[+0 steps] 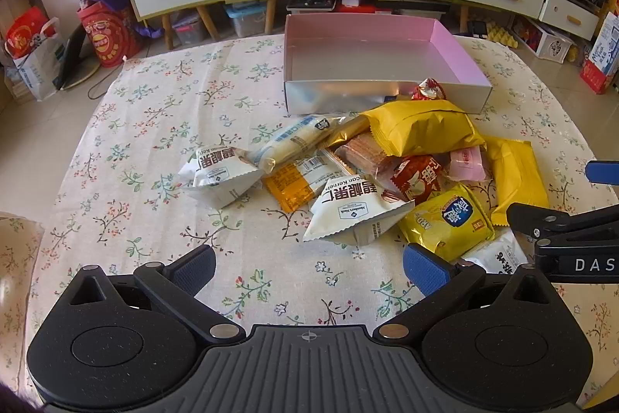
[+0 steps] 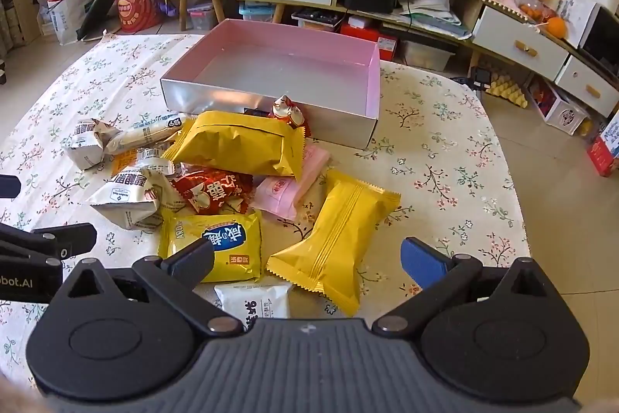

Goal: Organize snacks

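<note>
Both pairs of tongs hang above the near edge of the worktop (image 1: 162, 126), tilted down at the snacks, and both stand wide with nothing between the pads: the left tongs (image 1: 309, 268) over bare floral cloth, the right tongs (image 2: 309, 260) over the near end of the pile. The pink-lined box (image 2: 373, 80) sits toward the far edge of the worktop, open and with nothing visible inside. The snacks lie heaped on the cloth just in front of it. A big yellow packet (image 2: 240, 142) lies against the box's near wall, with a small red-and-white wrapper (image 2: 288, 111) propped beside it. A second yellow packet (image 2: 336, 239) lies nearer the right tongs, next to a yellow biscuit bag with a blue label (image 2: 220, 242) and a pink sachet (image 2: 282, 190). Two white nut packets (image 1: 220, 177) lie toward the left side of the heap.
</note>
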Demonstrator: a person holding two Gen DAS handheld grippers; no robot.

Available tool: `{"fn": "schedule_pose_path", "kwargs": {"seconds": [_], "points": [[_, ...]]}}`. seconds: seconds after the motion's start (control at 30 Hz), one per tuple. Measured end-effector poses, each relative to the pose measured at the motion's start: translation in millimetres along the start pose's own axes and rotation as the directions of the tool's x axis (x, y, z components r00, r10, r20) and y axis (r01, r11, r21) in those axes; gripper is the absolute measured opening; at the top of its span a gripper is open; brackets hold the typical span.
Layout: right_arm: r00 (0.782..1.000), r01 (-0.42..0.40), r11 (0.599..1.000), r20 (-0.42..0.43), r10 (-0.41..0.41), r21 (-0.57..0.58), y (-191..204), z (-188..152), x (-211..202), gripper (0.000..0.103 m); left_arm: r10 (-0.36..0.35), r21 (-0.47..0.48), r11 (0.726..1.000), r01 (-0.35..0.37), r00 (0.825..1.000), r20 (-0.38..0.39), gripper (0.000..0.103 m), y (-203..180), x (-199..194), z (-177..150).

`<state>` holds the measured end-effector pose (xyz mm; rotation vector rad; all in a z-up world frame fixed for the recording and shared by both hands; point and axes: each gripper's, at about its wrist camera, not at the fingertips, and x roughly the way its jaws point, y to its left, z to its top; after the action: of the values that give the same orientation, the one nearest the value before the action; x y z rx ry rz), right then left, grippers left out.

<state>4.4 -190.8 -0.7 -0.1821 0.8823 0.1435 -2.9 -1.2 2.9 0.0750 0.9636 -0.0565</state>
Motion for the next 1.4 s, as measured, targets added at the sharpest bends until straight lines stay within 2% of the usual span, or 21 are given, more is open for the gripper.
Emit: {"fn": "schedule_pose_path", "kwargs": {"seconds": [1.4], "points": [[1.000, 0.006, 1.000, -0.006, -0.006, -0.005, 1.0, -1.2, 1.5, 0.103, -0.002, 0.001, 1.000, 0.002, 1.000, 0.000, 0.103, -1.3, -0.2, -0.7]]}}
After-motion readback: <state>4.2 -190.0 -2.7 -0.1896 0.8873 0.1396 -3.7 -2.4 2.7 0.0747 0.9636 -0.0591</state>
